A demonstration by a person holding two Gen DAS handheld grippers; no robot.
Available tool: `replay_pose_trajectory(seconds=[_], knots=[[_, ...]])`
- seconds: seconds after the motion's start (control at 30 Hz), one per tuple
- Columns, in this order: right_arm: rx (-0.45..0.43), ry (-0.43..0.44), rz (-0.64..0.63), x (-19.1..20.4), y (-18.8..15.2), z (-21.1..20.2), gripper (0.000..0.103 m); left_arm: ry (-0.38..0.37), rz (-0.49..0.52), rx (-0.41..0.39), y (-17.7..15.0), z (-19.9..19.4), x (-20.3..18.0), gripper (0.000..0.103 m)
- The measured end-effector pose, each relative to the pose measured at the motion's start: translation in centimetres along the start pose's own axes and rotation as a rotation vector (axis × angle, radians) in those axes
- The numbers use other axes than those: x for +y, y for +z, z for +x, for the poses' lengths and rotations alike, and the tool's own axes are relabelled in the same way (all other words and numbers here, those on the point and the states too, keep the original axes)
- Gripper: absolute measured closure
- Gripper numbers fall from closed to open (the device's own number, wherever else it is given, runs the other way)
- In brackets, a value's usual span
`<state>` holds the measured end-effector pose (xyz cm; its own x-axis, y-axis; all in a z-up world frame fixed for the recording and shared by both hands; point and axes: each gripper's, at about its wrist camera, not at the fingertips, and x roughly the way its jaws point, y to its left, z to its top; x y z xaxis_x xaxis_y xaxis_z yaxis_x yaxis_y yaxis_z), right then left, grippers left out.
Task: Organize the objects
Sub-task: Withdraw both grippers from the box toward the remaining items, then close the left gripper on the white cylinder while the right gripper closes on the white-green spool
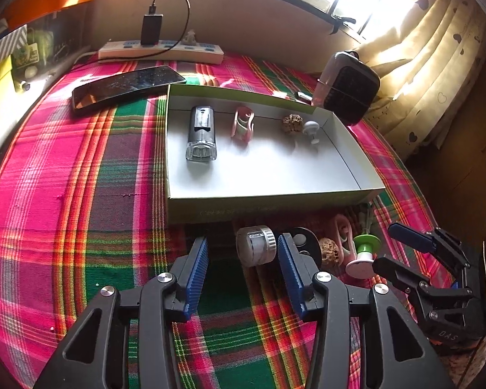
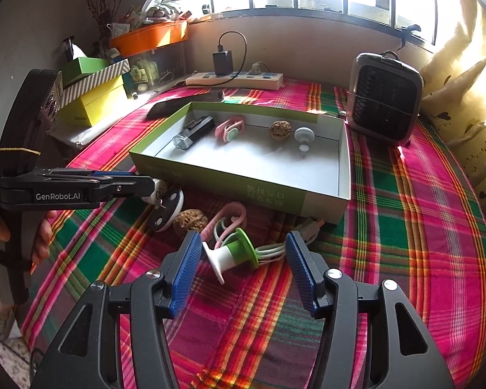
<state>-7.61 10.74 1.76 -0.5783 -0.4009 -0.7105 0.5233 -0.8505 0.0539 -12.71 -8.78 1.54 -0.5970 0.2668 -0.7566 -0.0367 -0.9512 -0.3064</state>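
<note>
Nearest the right wrist lens, the right gripper [image 2: 241, 253] hangs low over the pink-and-green plaid cloth [image 2: 405, 227] with its blue ribbed fingers [image 2: 184, 272] spread wide. Between them, touching neither, lies a small green-and-white plastic spool [image 2: 231, 253] tipped on its side, with a bundle of pale cable [image 2: 272, 251] trailing from it toward the right finger.

The left gripper [image 1: 241, 253] is likewise released, its blue pads apart. A short white cylinder with a ribbed cap [image 1: 255, 249] lies on its side between the fingertips, close to the right pad; whether it touches cannot be told.

Just beside these, on the cloth in front of the box, lie a black-and-white round disc [image 2: 167, 212], a knobbly brown walnut [image 2: 189, 220] and a pink looped plastic clip [image 2: 225, 218].

Behind them stands a shallow green cardboard box with a white inside [image 2: 265, 194]. Along its far wall sit a black-and-clear flashlight-like device [image 1: 201, 134], a pink-and-mint clip [image 1: 242, 123], a second brown walnut [image 1: 292, 123] and a small white knob [image 1: 311, 129], each apart from the next.

Beyond the box lie a dark smartphone [image 1: 126, 86], a white power strip with a black charger plugged in [image 1: 160, 50] and, to the right, a small dark-grilled fan [image 2: 385, 97].
</note>
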Motion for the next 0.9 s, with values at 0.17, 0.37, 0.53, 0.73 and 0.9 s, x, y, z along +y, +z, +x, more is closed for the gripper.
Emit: replay_pose_trajectory(seconds=[0.17,0.37,0.53,0.73,0.9], knots=[[0.016,0.020,-0.021,0.5,-0.2,0.5,0.048,0.016,0.000,0.016,-0.1,0.5,0.2,0.060],[0.041,0.044,-0.035,0.9,-0.5,1.2,0.048,0.021,0.003,0.021,0.0,0.8,0.2,0.060],[0.032,0.075,-0.047,1.4,-0.7,1.0,0.048,0.029,0.005,0.018,0.1,0.8,0.2,0.060],[0.041,0.079,-0.043,1.4,-0.8,1.2,0.048,0.041,0.012,0.015,0.2,0.9,0.3,0.060],[0.054,0.069,-0.037,1.3,-0.8,1.6,0.055,0.052,0.022,0.015,0.3,1.0,0.1,0.060]])
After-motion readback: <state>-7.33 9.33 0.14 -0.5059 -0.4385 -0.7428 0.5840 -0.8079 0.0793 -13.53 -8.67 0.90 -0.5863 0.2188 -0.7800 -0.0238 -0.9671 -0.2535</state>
